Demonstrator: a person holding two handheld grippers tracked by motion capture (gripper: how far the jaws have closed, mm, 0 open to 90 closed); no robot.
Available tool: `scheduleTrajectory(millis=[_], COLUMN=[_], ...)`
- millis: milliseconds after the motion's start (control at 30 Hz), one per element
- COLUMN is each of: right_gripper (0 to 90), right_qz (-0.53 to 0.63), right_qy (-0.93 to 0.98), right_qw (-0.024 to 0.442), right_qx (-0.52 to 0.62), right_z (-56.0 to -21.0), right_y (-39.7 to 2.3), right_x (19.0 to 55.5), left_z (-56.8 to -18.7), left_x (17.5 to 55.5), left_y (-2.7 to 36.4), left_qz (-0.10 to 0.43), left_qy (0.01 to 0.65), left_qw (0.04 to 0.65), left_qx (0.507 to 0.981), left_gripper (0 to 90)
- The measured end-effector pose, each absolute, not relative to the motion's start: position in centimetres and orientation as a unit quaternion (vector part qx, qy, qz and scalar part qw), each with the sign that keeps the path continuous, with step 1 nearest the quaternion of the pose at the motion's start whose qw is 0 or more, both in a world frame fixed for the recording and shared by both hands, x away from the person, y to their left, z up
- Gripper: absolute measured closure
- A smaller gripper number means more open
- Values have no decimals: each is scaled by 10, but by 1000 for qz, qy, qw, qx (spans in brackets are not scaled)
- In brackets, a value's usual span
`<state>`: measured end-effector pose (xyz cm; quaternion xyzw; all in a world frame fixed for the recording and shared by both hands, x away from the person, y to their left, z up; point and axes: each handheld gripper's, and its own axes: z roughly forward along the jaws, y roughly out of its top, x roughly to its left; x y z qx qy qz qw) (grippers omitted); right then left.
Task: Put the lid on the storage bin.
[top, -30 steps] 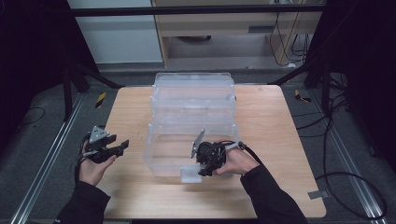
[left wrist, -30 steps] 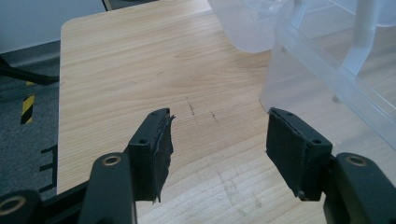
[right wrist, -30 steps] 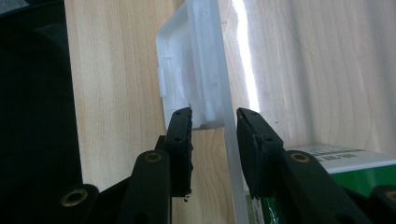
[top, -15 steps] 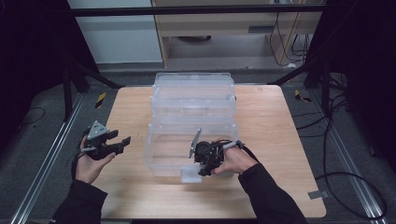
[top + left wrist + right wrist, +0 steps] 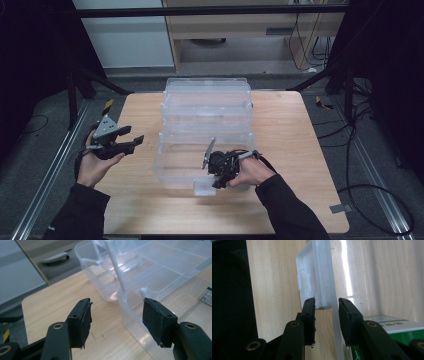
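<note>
While right tool (image 5: 219,181) pinched bin (image 5: 175,165) front wall, left tool (image 5: 131,141), spread and empty, hovered just left of bin.

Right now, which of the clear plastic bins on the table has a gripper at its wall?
The nearest clear bin: the right gripper straddles its front wall by the latch; the two bins behind stand untouched.

blk claws (image 5: 131,142), brass screws, dark sleeves (image 5: 82,210)
</note>
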<state>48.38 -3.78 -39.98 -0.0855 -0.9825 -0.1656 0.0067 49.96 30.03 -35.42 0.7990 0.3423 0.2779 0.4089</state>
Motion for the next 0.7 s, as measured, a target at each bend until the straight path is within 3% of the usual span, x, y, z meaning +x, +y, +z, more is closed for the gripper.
scheduleTrajectory(millis=[700], right_gripper=[676], right_qz=[-172], right_qy=[-982], right_qw=[5], right_qx=[-82], right_z=[-400], right_y=[-39], right_x=[483], left_z=[-306], left_x=[531], left_y=[251], left_qz=[268], left_qy=[216], left_qw=[361], left_qx=[867], left_gripper=[399])
